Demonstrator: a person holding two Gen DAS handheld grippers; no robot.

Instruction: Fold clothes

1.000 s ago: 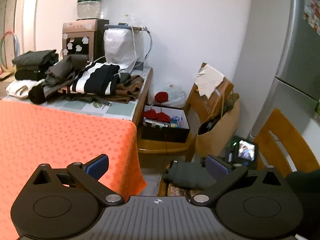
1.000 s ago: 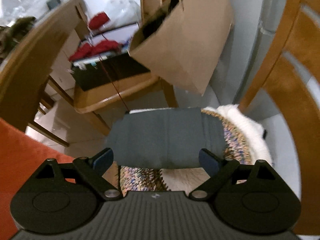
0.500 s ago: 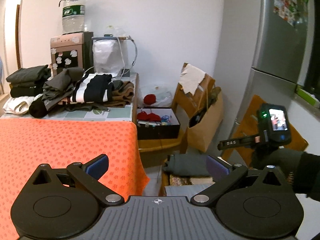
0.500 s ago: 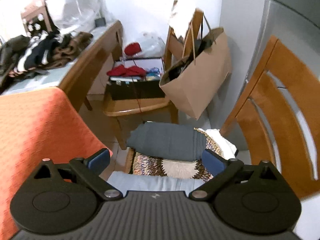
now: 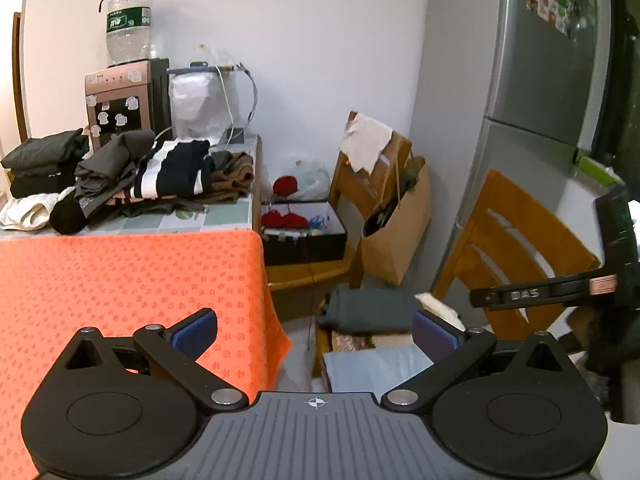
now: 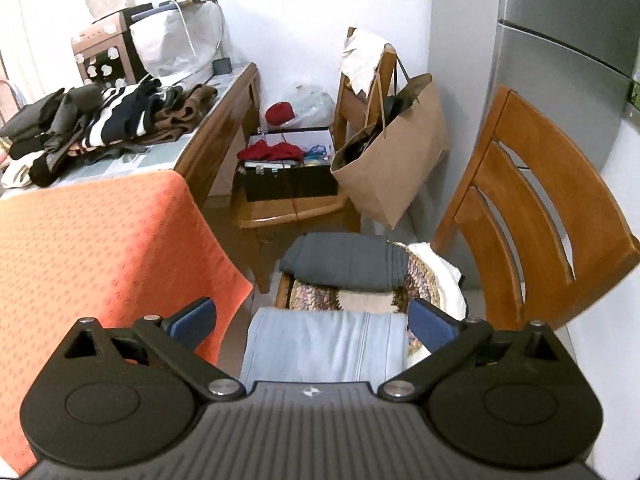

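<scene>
At the far left, on the bare end of the table (image 5: 224, 222), lies 1 heap of unfolded clothes (image 5: 160, 178), with 1 striped black-and-white garment (image 5: 176, 174) on top and 1 brown one (image 5: 234, 178) at its right edge; how many pieces the heap holds in all cannot be told. Behind it stand 1 water dispenser (image 5: 124, 100) carrying 1 bottle (image 5: 128, 24) and 1 white plastic-wrapped bundle (image 5: 196, 100). 1 orange cloth (image 6: 92, 248) covers the near end of the table and hangs over its corner. Moving right, 2 wooden chairs show: the far chair (image 6: 288, 210) bears 1 black box (image 6: 290, 174) with red items in it and 1 brown paper bag (image 6: 394, 160) leaning against its back; the near chair (image 6: 540, 208) holds 2 folded garments on a woven seat pad, 1 dark grey folded garment (image 6: 346, 260) farther off and 1 light blue folded garment (image 6: 324, 346) nearer the camera. 1 grey refrigerator (image 5: 536, 80) stands at the right. The left gripper (image 5: 316, 330) is spread wide with nothing between its 2 blue pads. The right gripper (image 6: 310, 318) has just been opening and stands at its widest, above the light blue garment, gripping nothing.
</scene>
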